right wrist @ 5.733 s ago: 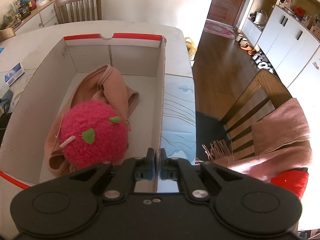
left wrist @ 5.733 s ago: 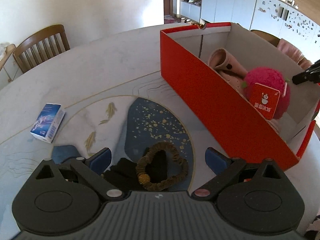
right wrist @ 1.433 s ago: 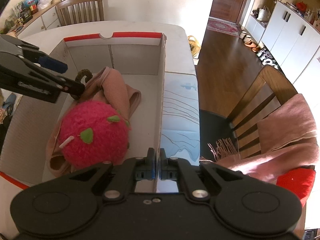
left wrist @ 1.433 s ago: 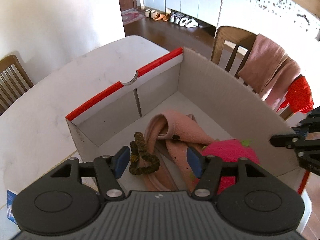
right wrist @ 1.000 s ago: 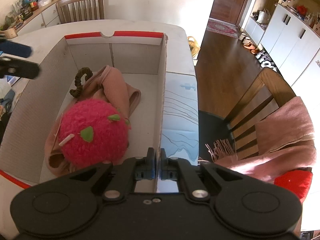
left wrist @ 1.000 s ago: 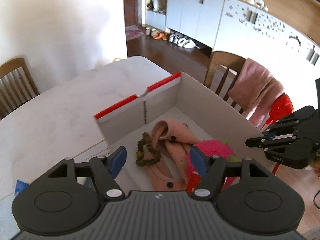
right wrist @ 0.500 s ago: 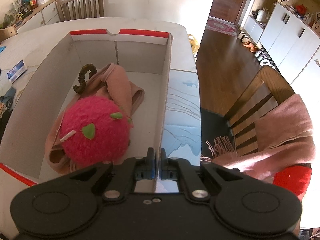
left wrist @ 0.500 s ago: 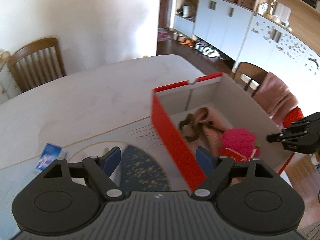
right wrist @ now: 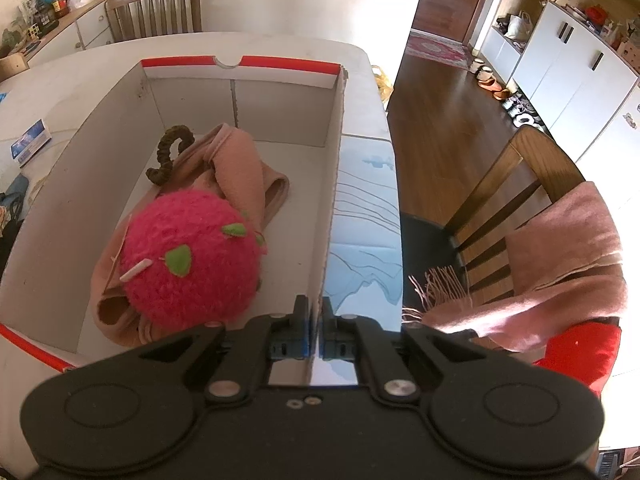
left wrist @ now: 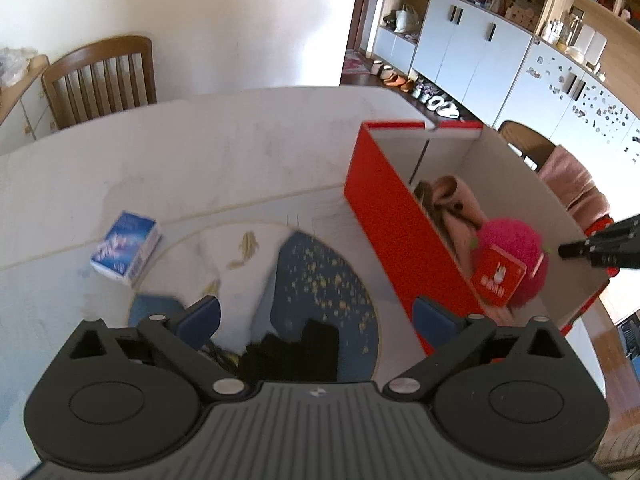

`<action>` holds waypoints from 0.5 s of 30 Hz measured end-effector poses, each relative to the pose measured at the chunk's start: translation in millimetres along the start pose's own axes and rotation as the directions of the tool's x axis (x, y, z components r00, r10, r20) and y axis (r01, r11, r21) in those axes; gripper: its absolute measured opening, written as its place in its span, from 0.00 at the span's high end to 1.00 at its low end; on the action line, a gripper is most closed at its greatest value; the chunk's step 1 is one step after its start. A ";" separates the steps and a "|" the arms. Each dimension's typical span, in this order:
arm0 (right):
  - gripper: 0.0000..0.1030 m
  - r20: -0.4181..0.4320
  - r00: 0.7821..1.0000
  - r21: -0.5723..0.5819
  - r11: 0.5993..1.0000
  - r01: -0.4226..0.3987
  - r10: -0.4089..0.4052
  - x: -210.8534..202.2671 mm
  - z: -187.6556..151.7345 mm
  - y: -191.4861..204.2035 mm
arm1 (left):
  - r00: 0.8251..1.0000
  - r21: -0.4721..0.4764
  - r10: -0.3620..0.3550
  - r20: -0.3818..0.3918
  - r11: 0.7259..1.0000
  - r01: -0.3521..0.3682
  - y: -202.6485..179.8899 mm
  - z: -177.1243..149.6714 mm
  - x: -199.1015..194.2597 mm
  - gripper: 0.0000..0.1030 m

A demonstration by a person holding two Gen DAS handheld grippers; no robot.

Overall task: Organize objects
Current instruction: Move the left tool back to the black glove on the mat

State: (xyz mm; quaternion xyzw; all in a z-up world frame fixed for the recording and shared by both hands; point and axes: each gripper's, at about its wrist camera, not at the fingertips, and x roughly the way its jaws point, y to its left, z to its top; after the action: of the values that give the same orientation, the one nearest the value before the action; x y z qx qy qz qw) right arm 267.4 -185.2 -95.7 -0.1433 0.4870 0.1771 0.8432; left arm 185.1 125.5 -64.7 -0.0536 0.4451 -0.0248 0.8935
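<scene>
The red cardboard box (left wrist: 396, 220) stands on the table at the right; in the right wrist view its wall (right wrist: 334, 200) is pinched near the corner by my shut right gripper (right wrist: 315, 346). Inside lie a brown scrunchie (right wrist: 168, 154), a pink cloth (right wrist: 236, 168) and a fuzzy pink ball (right wrist: 188, 260) with a red tag (left wrist: 498, 278). My left gripper (left wrist: 316, 314) is open and empty above a black cloth (left wrist: 292, 350) on the blue mat (left wrist: 320, 280). The right gripper also shows in the left wrist view (left wrist: 600, 246).
A blue and white tissue pack (left wrist: 124, 246) lies on the table at the left. Wooden chairs (left wrist: 100, 76) stand behind the table. A chair (right wrist: 520, 184) draped with a pink scarf (right wrist: 560, 264) stands at the right of the table.
My left gripper carried the scrunchie from the mat into the box, let it go there, then pulled back left and down over the black cloth. The right gripper stayed on the box wall.
</scene>
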 end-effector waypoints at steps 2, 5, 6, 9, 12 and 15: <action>0.96 -0.001 1.000 0.000 1.000 0.002 -0.002 -0.4 -0.4 0.1 | 1.000 -0.002 -0.006 -0.018 1.000 0.006 -1.3 -11.3 5.2 0.00; 0.96 -0.002 1.000 0.000 1.000 0.003 -0.003 -0.9 -0.7 -0.3 | 0.999 0.009 0.000 -0.043 1.000 0.000 -4.6 -27.7 13.9 0.00; 0.96 -0.002 1.000 -0.002 1.000 0.005 -0.005 -1.1 -0.9 0.2 | 0.999 0.012 0.005 -0.047 1.000 -0.004 -5.4 -31.5 16.4 0.00; 0.96 -0.002 1.000 -0.005 1.000 0.009 -0.009 -0.8 -1.2 1.3 | 0.998 0.006 0.014 -0.058 1.000 -0.014 -4.1 -42.2 24.1 0.00; 0.96 -0.003 1.000 -0.005 1.000 0.010 -0.010 -0.7 -1.4 1.6 | 0.998 0.001 0.033 -0.059 0.999 -0.033 -0.8 -47.9 31.1 0.00; 0.96 -0.003 1.000 -0.006 1.000 0.010 -0.010 -0.8 -1.6 2.1 | 0.996 0.011 0.043 -0.082 0.999 -0.042 0.5 -51.2 41.1 0.00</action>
State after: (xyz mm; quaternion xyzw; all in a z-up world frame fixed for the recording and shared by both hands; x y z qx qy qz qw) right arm 264.9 -184.0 -96.0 -0.1488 0.4869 0.1740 0.8429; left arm 168.9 118.4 -127.9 -0.0387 0.4826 -0.0100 0.8749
